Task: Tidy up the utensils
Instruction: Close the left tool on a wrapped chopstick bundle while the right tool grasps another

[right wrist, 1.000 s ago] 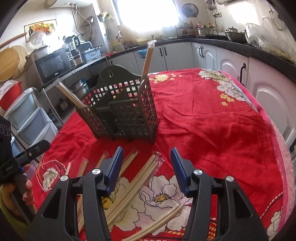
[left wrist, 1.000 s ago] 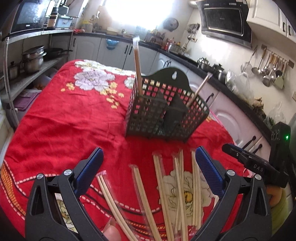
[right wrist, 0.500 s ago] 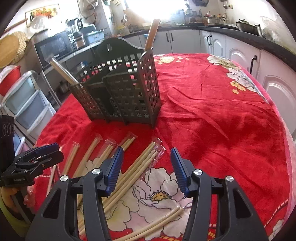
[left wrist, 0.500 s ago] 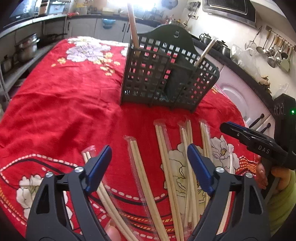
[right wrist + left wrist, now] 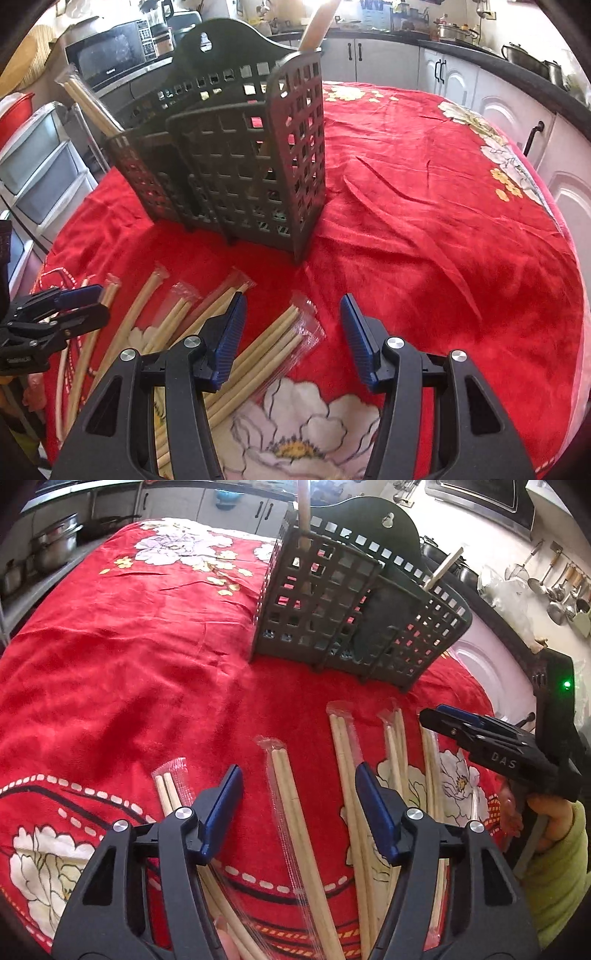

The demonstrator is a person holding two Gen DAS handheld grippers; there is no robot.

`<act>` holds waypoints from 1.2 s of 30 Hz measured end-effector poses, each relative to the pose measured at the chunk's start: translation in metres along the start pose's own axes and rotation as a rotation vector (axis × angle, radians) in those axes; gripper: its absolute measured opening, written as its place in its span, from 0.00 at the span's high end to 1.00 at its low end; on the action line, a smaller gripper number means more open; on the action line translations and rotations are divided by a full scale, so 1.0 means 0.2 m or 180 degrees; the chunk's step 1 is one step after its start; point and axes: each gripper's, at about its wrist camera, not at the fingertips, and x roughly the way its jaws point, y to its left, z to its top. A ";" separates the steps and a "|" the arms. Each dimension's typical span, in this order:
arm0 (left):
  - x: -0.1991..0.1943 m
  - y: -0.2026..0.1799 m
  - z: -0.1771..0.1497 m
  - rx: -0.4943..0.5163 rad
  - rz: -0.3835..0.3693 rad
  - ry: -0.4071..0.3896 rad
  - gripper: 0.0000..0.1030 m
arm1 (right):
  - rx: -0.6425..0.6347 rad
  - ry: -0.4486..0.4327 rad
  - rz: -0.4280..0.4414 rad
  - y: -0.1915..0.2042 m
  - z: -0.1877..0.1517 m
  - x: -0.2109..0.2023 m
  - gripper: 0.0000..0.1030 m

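Both grippers have dropped lower; wrapped chopsticks (image 5: 295,812) lie between the left jaws.

Only readable text — "DAS" in white on the black body of the right gripper (image 5: 461,725), left wrist view. Microwave (image 5: 110,55) brand mark — too small to read.

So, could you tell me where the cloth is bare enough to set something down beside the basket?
The red cloth is bare across the broad stretch on one side of the basket, out to the table edge by the cabinets. Its other side is bare too, seen from the left wrist. In front of the basket it is crowded: wrapped chopsticks lie spread under both open grippers.
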 end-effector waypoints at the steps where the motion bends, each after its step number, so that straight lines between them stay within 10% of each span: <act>1: 0.00 0.00 0.01 -0.0009 -0.0001 0.0006 0.46 | 0.0014 0.0021 0.0009 0.00 0.01 0.02 0.51; 14: 0.05 0.01 0.06 -0.0061 0.0036 0.0018 0.50 | -0.0048 0.0008 0.0098 0.02 0.02 0.07 0.93; 26: 0.07 0.06 0.09 -0.0050 0.0213 -0.0016 0.86 | 0.0154 -0.0309 0.0198 -0.03 0.02 -0.13 0.98; 36: -0.07 0.03 0.10 -0.0034 -0.0017 -0.0249 0.96 | 0.0337 -0.0652 0.0419 -0.01 0.01 -0.37 0.99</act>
